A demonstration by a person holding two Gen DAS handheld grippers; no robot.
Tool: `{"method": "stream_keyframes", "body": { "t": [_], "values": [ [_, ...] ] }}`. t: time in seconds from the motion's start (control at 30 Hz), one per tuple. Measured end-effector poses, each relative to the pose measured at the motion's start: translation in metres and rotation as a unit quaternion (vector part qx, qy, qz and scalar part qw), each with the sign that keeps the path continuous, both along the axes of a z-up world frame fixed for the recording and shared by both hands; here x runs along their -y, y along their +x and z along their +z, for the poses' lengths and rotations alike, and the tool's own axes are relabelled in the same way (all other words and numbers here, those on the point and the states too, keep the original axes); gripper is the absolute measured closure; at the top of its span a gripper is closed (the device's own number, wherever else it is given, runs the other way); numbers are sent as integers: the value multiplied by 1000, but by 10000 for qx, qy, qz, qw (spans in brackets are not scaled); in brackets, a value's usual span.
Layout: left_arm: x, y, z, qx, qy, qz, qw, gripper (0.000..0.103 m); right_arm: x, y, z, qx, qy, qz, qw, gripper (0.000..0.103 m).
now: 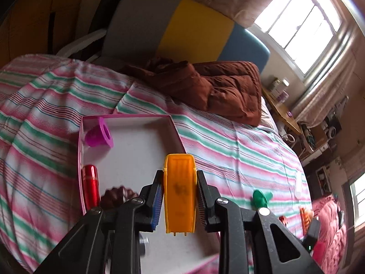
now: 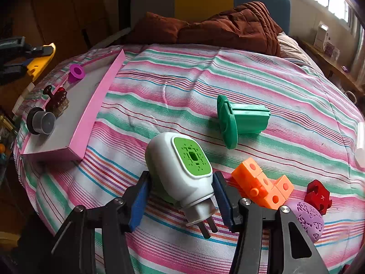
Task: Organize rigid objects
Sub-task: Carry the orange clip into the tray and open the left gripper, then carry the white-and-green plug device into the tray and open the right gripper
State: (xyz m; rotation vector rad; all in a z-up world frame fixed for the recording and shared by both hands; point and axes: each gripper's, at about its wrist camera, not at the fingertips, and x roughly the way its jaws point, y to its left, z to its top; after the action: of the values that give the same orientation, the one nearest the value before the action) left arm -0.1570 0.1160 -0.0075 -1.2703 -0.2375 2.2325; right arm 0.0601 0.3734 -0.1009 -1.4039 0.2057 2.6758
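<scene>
Step in hand: boxing. Your left claw (image 1: 180, 196) is clamped on the yellow piece (image 1: 179, 191), the pink box (image 1: 127, 118) just beyond it; next, lower and release. Your right claw (image 2: 180, 196) grips the white plug-in (image 2: 180, 171) over the bed (image 2: 285, 86), box far left.

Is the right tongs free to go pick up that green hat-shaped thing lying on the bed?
Probably not yet: the right tongs already hold the white plug-in device. Otherwise the green piece lies unobstructed.
</scene>
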Motion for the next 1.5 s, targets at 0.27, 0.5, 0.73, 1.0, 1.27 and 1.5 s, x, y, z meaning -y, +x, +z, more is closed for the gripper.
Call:
{"method": "stream_keyframes", "body": {
  "t": [0.27, 0.5, 0.73, 1.0, 1.27, 1.5],
  "values": [
    [-23, -70, -36, 247, -602, 293, 9975, 77, -1, -2, 0, 21, -92, -18, 10000, 48],
    [-32, -108, -65, 314, -1199, 489, 9911, 75, -1, -2, -1, 19, -143, -20, 9999, 48],
    [-22, -92, -51, 142, -1184, 539, 9914, 68, -1, -2, -1, 26, -131, -20, 9999, 48],
    [-12, -13, -12, -555, -1085, 408, 9917, 68, 1, -2, -2, 41, -15, 6, 10000, 48],
    [-19, 93, 4, -1407, -1448, -17, 9794, 67, 2, -1, -2, 36, 89, 1, 10000, 48],
    [-19, 141, 3, -1569, -1487, -144, 9762, 67, 4, 0, -3, 18, 213, 22, 9998, 48]
  ]
}}
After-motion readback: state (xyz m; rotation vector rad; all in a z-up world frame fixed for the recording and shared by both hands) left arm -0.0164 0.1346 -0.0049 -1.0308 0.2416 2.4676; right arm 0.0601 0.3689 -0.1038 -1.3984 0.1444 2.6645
